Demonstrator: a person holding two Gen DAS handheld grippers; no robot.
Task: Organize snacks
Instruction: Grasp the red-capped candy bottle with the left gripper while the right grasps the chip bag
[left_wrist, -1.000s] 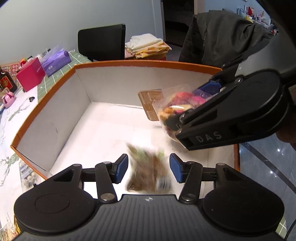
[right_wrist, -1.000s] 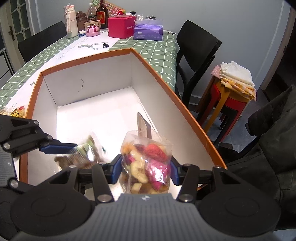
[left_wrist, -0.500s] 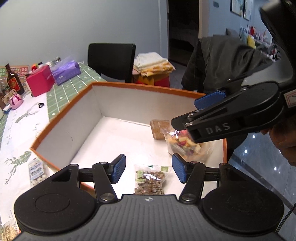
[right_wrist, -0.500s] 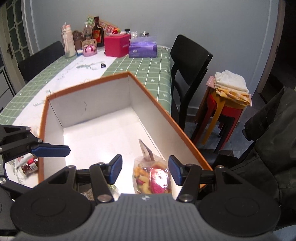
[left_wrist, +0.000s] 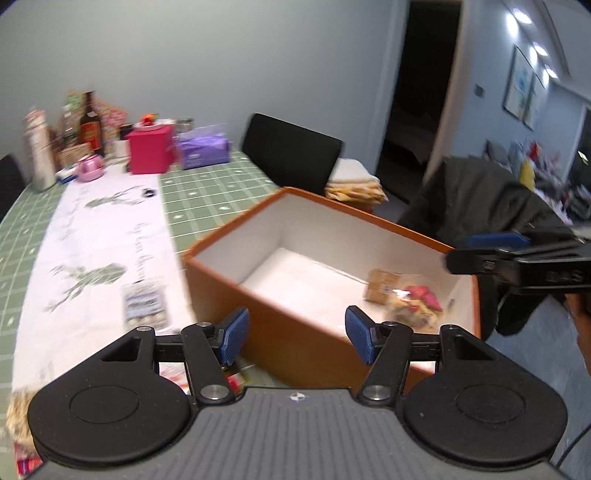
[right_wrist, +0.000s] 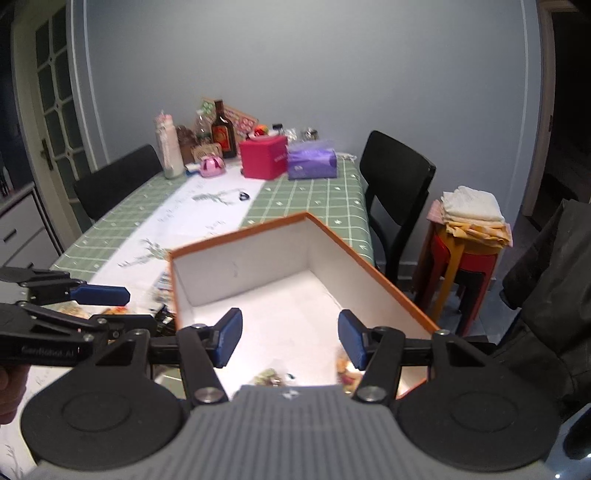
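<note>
An orange box with white inside (left_wrist: 258, 229) (right_wrist: 376, 273) stands on the table. A clear bag of colourful dried fruit (left_wrist: 415, 304) lies in its right corner, next to a brown card (left_wrist: 382, 284). In the right wrist view a greenish snack packet (right_wrist: 267, 376) and the fruit bag (right_wrist: 347, 367) show at the box's near end. My left gripper (left_wrist: 295, 334) is open and empty, above the box's near left wall. My right gripper (right_wrist: 290, 338) is open and empty above the box; it also shows in the left wrist view (left_wrist: 517, 258). A small snack packet (left_wrist: 142, 302) lies on the table left of the box.
The green checked table (right_wrist: 314, 195) carries a pink box (right_wrist: 263, 157), a purple tissue pack (right_wrist: 312, 164), bottles (right_wrist: 221, 131) and a pink pot (right_wrist: 211, 165) at its far end. Black chairs (right_wrist: 397, 177) and a red stool with folded cloths (right_wrist: 469, 236) stand at the right. More packets (left_wrist: 236, 376) lie under my left gripper.
Both grippers have let go of their snacks, which now lie in the box, and have pulled up and back. My left gripper has swung left toward the table.
</note>
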